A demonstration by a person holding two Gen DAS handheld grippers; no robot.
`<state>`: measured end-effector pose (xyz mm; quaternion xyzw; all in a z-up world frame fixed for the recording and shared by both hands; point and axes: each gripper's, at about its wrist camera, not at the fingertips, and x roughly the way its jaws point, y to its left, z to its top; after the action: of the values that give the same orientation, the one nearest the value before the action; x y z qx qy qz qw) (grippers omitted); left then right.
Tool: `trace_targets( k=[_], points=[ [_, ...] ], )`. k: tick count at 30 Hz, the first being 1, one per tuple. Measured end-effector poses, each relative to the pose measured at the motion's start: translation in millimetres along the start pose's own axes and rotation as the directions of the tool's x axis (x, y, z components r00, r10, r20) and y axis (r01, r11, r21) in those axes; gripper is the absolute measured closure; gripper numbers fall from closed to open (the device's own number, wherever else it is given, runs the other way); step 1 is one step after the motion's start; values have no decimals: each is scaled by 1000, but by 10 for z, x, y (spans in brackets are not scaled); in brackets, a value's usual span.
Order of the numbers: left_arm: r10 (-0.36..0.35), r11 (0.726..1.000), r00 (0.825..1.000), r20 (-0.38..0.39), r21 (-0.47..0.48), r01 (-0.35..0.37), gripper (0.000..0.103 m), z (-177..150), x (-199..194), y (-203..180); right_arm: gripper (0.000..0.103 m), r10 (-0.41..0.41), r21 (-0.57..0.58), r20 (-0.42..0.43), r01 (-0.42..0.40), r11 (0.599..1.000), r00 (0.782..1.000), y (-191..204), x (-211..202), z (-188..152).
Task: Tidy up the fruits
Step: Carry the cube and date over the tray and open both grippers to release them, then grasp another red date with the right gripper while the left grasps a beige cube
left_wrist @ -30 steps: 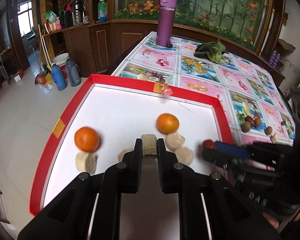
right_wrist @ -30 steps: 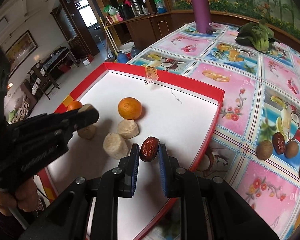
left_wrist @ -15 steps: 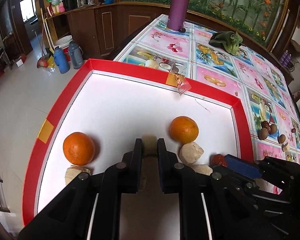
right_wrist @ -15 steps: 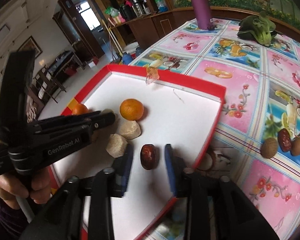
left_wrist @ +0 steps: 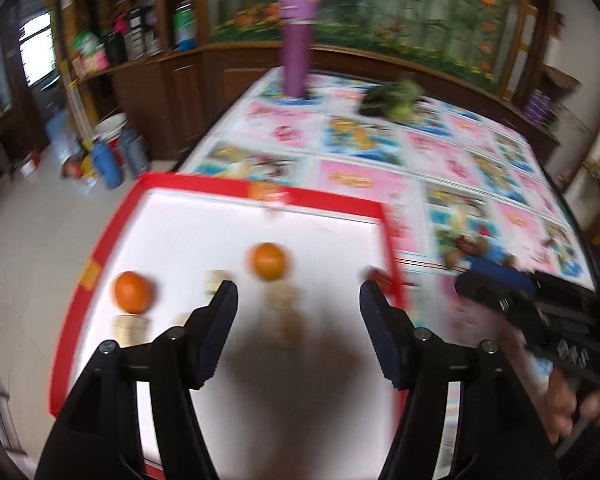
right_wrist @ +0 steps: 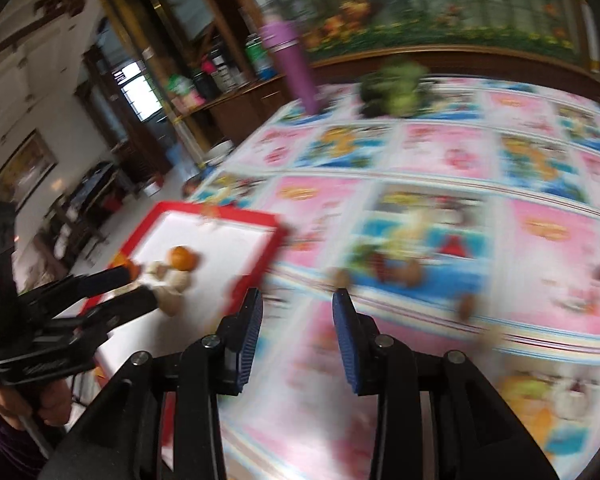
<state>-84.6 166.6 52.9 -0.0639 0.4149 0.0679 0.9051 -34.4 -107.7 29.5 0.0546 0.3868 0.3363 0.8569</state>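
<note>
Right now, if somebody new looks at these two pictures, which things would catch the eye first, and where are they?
First the red-rimmed white tray at the near left corner of the table, holding two oranges with pale fruit chunks beside them. Next the tall purple bottle upright at the far table edge. Both claws, left and right, are open and empty.

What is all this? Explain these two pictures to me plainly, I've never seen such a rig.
No robot here: a person holds a two-finger tool in each hand, each with a camera looking forward. One picture is from the left gripper, the other from the right gripper. Both jaws stand open, holding nothing. On the table sits a red-rimmed tray with two oranges and pale chunks; small brown fruits lie beside it. Both views are blurred.
</note>
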Motion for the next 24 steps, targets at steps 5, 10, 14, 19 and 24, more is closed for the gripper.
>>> trace_targets(
  k=[5, 10, 14, 19, 24],
  points=[
    [-99, 988, 995, -27, 114, 102, 29, -60, -11, -536, 64, -142, 98, 18, 140, 985, 990, -732, -333, -67],
    [-129, 977, 989, -76, 161, 140, 29, -157, 69, -901, 63, -222, 174, 30, 214, 961, 975, -1314, -524, -69],
    [-140, 967, 984, -110, 201, 160, 29, -217, 107, -1148, 63, -293, 196, 20, 283, 939, 956, -1624, -489, -13],
    [-157, 951, 979, -130, 248, 185, 29, -243, 92, -1409, 63, -359, 176, -3, 354, 919, 933, -1730, -362, 102],
    [-197, 937, 969, -151, 262, 231, 29, -196, 163, -1617, 63, -391, 192, -44, 392, 900, 919, -1764, -206, 169]
  ],
)
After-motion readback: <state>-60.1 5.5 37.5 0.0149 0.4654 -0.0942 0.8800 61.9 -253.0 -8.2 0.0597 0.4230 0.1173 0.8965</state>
